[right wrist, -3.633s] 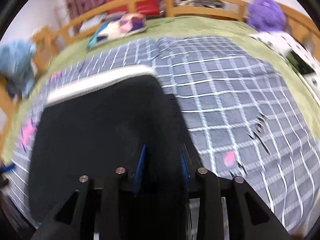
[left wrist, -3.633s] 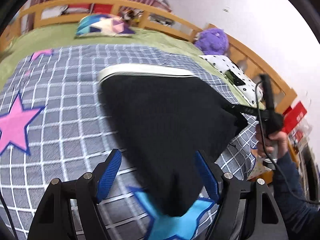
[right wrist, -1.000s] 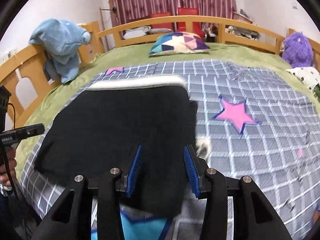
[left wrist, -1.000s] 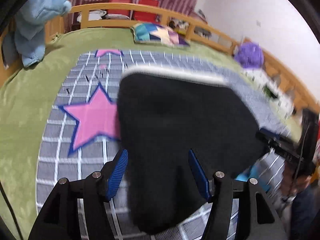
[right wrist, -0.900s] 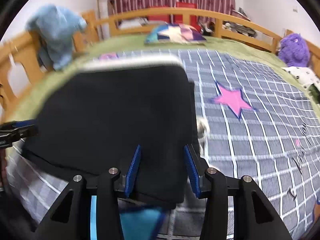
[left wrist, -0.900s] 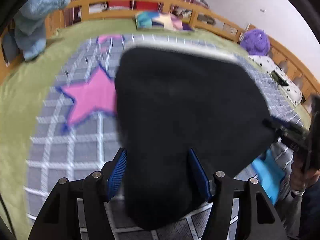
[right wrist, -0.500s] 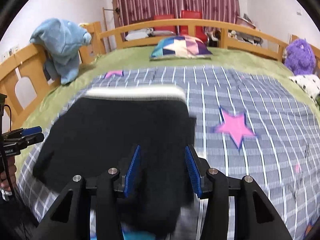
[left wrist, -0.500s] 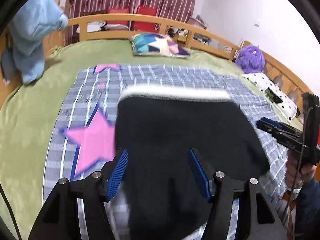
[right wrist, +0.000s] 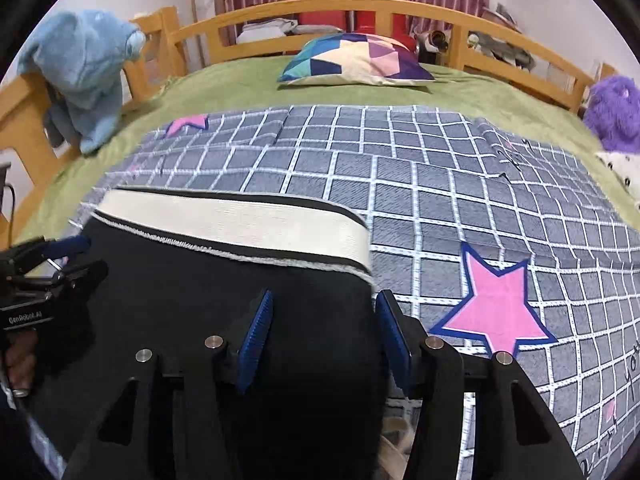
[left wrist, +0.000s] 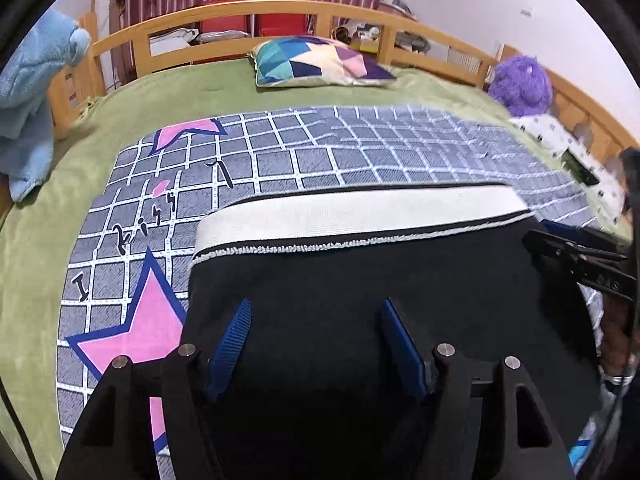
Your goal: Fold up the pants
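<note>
Both tongs, left (left wrist: pixel 314 340) and right (right wrist: pixel 322 334), are opening off the black pants (left wrist: pixel 380 280), which a second ago hung lifted and now lie folded on the bed (right wrist: pixel 440 200), fold likely done.

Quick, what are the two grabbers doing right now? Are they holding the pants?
Left gripper: jaws opening, black pants between the pads, no squeeze visible.
Right gripper: jaws opening, the pants' edge between the pads, not pinched.
</note>
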Demonstrator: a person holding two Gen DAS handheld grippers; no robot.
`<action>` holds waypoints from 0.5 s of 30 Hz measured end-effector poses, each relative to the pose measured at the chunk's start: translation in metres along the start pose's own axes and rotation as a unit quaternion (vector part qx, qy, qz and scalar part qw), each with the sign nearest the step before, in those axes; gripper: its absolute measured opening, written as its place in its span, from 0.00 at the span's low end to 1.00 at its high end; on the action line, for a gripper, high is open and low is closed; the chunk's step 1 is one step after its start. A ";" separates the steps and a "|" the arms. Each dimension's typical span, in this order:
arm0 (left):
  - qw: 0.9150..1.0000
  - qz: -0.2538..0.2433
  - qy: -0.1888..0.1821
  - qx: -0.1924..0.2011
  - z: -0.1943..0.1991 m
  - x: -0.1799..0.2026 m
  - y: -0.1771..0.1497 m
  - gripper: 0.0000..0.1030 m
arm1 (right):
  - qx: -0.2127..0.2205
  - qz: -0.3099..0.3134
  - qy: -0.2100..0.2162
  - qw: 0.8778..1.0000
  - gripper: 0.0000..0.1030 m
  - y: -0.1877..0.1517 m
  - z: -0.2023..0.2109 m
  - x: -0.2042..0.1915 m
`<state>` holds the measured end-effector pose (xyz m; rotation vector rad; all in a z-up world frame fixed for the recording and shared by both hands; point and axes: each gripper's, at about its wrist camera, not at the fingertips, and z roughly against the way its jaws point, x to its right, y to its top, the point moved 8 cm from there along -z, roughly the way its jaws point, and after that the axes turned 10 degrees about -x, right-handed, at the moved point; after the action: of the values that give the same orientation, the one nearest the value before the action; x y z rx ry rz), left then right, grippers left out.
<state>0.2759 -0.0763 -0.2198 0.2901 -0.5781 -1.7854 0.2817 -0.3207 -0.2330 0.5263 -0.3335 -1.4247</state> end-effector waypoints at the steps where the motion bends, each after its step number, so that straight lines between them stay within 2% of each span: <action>1: 1.000 0.013 -0.009 0.000 0.004 -0.004 -0.002 0.64 | 0.005 -0.013 0.004 1.000 0.51 0.001 0.003 0.005; 3: 0.999 0.033 -0.025 0.000 0.008 -0.011 -0.004 0.64 | 0.005 -0.038 0.026 0.999 0.51 0.003 0.001 0.012; 5: 0.998 0.054 -0.041 -0.002 0.011 -0.018 -0.007 0.64 | -0.018 -0.045 0.051 0.998 0.49 0.005 -0.012 0.011; 6: 0.997 0.060 -0.047 -0.003 0.014 -0.020 -0.009 0.64 | -0.019 -0.046 0.066 0.997 0.42 0.005 -0.016 0.007; 7: 0.997 0.065 -0.052 -0.005 0.015 -0.022 -0.011 0.64 | -0.018 -0.045 0.082 0.996 0.31 0.007 -0.018 0.005; 8: 0.996 0.067 -0.054 -0.008 0.016 -0.023 -0.012 0.63 | -0.010 -0.044 0.084 0.995 0.15 0.009 -0.013 0.006; 11: 0.996 0.062 -0.069 0.004 0.030 -0.020 -0.011 0.63 | 0.025 -0.065 0.141 0.988 0.13 0.012 0.022 0.015; 12: 0.995 0.059 -0.076 0.009 0.033 -0.016 -0.009 0.64 | 0.033 -0.065 0.142 0.987 0.13 0.011 0.028 0.016; 13: 0.995 0.057 -0.082 0.011 0.034 -0.012 -0.007 0.64 | 0.029 -0.056 0.119 0.991 0.13 0.008 0.027 0.016; 15: 0.995 0.050 -0.091 0.001 0.026 -0.002 -0.003 0.64 | -0.002 -0.056 0.080 0.995 0.16 0.002 0.002 0.017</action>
<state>0.2612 -0.0680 -0.1997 0.0987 -0.7107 -1.7239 0.2846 -0.3377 -0.2315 0.6602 -0.1737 -1.4808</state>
